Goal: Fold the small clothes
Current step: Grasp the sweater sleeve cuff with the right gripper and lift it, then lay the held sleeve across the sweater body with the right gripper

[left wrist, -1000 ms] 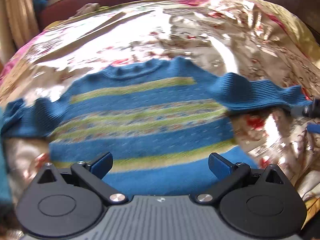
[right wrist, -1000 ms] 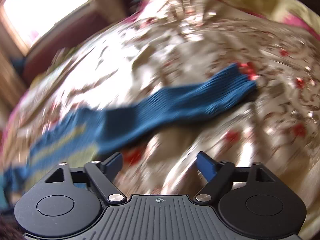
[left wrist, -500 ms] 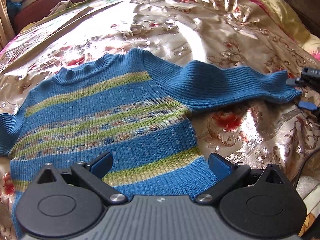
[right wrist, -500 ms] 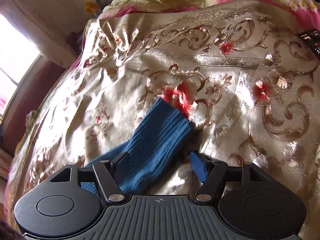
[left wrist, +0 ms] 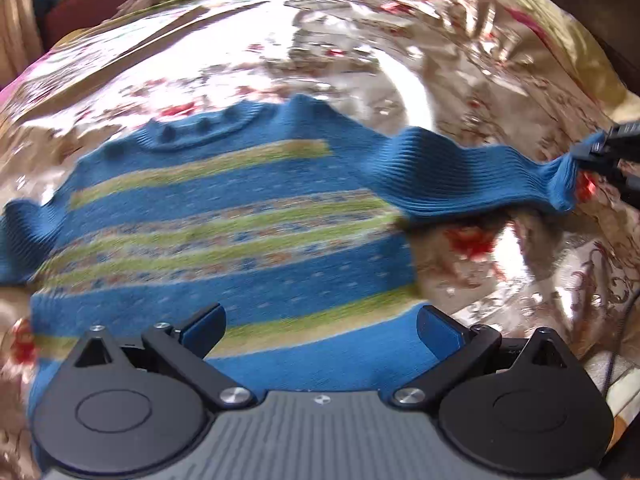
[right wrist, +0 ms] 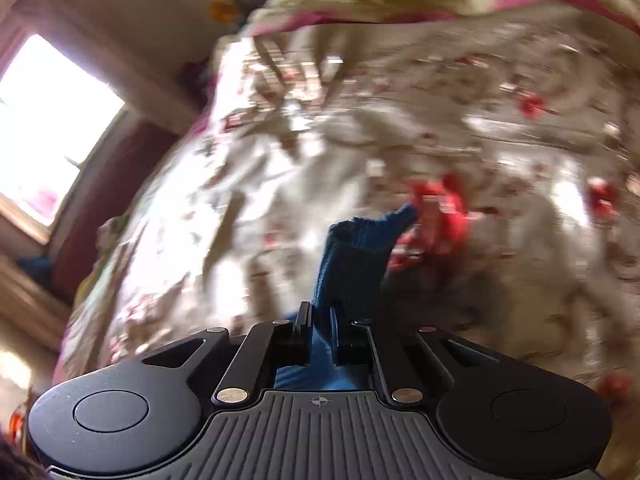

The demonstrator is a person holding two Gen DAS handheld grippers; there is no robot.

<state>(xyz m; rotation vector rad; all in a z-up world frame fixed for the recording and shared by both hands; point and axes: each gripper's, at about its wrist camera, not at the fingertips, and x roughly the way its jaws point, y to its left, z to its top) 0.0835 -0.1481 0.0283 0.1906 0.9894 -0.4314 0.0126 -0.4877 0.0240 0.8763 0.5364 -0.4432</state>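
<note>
Floral bedspread (left wrist: 500, 92), striped blue sweater (left wrist: 240, 240), right tongs (right wrist: 320, 320) pinching cuff (right wrist: 352, 248), left tongs (left wrist: 320, 324) wide apart

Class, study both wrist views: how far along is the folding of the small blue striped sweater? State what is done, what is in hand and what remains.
Done: the sweater lies flat, front up, on the floral bedspread; no fold shows. In hand: the right hand-held gripper is shut on the sleeve cuff, lifting it slightly. The left hand-held gripper hangs open over the hem, gripping nothing. Left: fold both sleeves in, then the body.
</note>
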